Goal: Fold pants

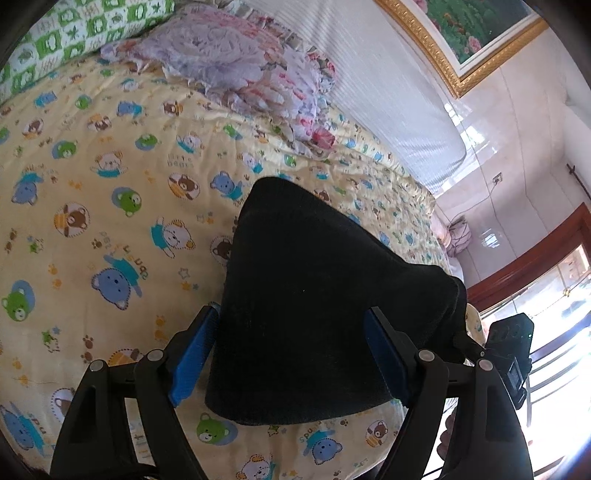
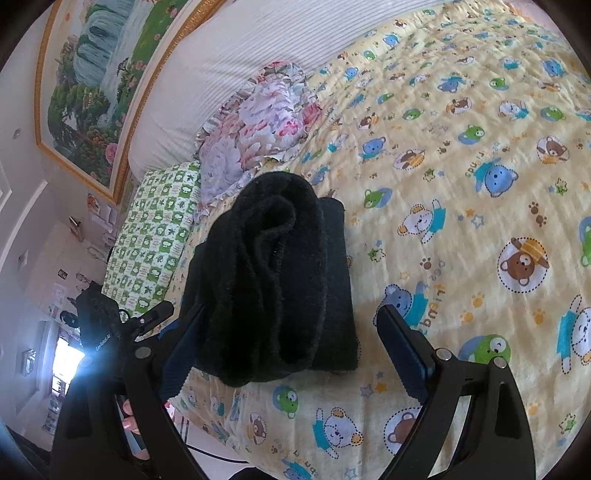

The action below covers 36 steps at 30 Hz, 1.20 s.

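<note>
The black pants (image 1: pixel 310 295) lie folded into a thick bundle on the yellow bear-print bedspread (image 1: pixel 110 184). In the left wrist view my left gripper (image 1: pixel 291 317) is open, its blue pads either side of the bundle's near end. In the right wrist view the pants (image 2: pixel 273 280) show their rolled layered edge, lying on the bedspread (image 2: pixel 461 184). My right gripper (image 2: pixel 291 314) is open around that end; whether the pads touch the cloth I cannot tell. The other gripper's camera body (image 1: pixel 511 350) shows at the right edge of the left view.
A floral pillow (image 1: pixel 236 62) and a green checked pillow (image 1: pixel 74 33) lie at the head of the bed by a white striped headboard (image 1: pixel 388 92). A gold-framed painting (image 2: pixel 96 92) hangs above. The bed edge is near in the right view (image 2: pixel 221 443).
</note>
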{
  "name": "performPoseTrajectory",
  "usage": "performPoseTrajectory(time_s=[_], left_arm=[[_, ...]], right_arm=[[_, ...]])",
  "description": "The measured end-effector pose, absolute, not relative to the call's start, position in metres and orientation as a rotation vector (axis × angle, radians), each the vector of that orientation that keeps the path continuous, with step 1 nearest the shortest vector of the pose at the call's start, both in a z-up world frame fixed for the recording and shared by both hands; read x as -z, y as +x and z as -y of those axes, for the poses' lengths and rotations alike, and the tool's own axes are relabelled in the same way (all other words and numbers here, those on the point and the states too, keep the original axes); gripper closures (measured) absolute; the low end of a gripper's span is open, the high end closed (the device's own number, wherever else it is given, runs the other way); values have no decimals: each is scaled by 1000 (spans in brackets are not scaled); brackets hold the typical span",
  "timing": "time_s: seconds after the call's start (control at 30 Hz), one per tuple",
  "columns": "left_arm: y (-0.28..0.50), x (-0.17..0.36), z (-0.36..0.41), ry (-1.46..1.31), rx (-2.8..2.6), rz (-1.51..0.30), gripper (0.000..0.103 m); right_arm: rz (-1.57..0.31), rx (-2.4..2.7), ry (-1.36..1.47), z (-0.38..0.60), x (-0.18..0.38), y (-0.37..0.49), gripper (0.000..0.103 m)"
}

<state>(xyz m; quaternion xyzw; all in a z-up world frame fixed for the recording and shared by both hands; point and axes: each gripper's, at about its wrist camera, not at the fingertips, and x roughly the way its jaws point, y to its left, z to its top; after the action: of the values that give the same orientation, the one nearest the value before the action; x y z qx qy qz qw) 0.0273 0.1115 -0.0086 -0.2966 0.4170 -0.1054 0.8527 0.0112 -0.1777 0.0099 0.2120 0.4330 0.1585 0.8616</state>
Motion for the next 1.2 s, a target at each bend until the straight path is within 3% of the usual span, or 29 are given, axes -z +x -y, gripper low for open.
performPoseTrajectory(time_s=[0.37, 0.5, 0.73, 0.93, 1.2], left_arm=[[52, 29, -106, -661, 250, -960, 21], [62, 40, -99, -657, 231, -990, 24], [59, 32, -100, -650, 252, -945, 55], [53, 23, -101, -667, 256, -925, 66], [35, -5, -111, -644, 223, -858, 68]], right_arm=[[-897, -362, 429, 172, 0, 23, 12], [-912, -389, 437, 168, 5, 28, 22], [-896, -391, 420, 166, 2, 27, 37], [-871, -399, 404, 159, -5, 26, 43], [-844, -443, 397, 148, -20, 35, 47]])
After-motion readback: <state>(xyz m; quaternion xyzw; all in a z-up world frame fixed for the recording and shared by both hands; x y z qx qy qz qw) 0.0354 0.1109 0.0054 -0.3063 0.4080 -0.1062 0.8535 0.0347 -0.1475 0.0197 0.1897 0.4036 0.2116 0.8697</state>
